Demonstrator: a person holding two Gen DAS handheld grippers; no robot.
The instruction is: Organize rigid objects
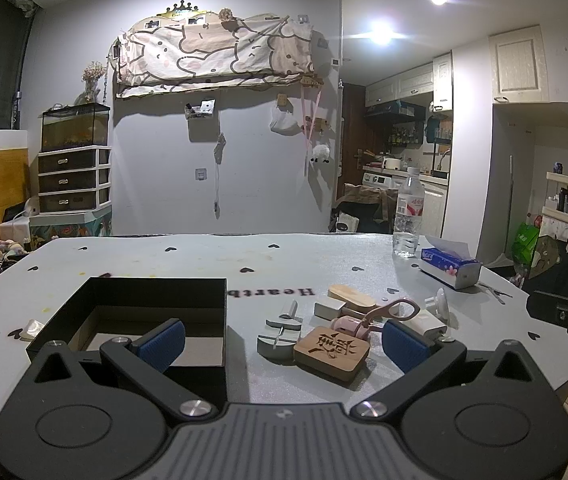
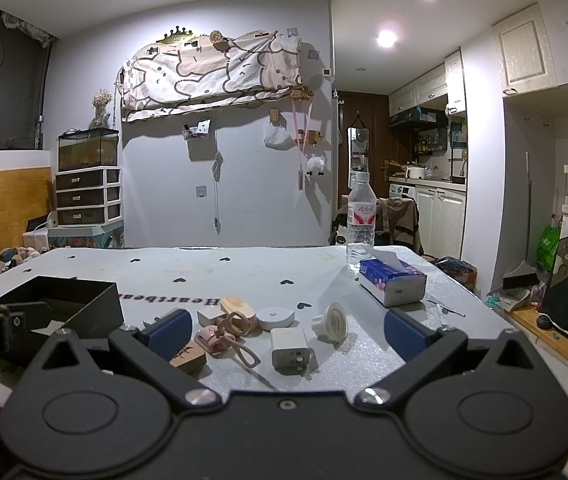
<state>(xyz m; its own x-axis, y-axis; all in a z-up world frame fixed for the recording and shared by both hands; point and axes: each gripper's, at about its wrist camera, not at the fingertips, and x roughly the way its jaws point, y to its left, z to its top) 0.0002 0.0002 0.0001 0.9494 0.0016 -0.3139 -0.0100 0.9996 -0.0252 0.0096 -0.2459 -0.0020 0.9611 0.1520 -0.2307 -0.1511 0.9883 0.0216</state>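
Note:
An open black box (image 1: 152,312) sits on the table at the left; it also shows in the right wrist view (image 2: 80,300). A cluster of small rigid objects lies to its right: a carved wooden tile (image 1: 332,352), a grey holder (image 1: 278,338), a pink eyelash curler (image 2: 228,334), a white charger (image 2: 290,346), a white round puck (image 2: 276,317), a white plastic fitting (image 2: 332,322) and a wooden oval piece (image 1: 352,295). My left gripper (image 1: 284,342) is open, above the box's right wall and the wooden tile. My right gripper (image 2: 288,334) is open, empty, around the charger area.
A water bottle (image 2: 361,220) and a tissue pack (image 2: 392,280) stand at the table's far right. A thin pen-like stick (image 2: 446,308) lies near the right edge. A small white object (image 1: 32,328) lies left of the box. The table edge drops off at the right.

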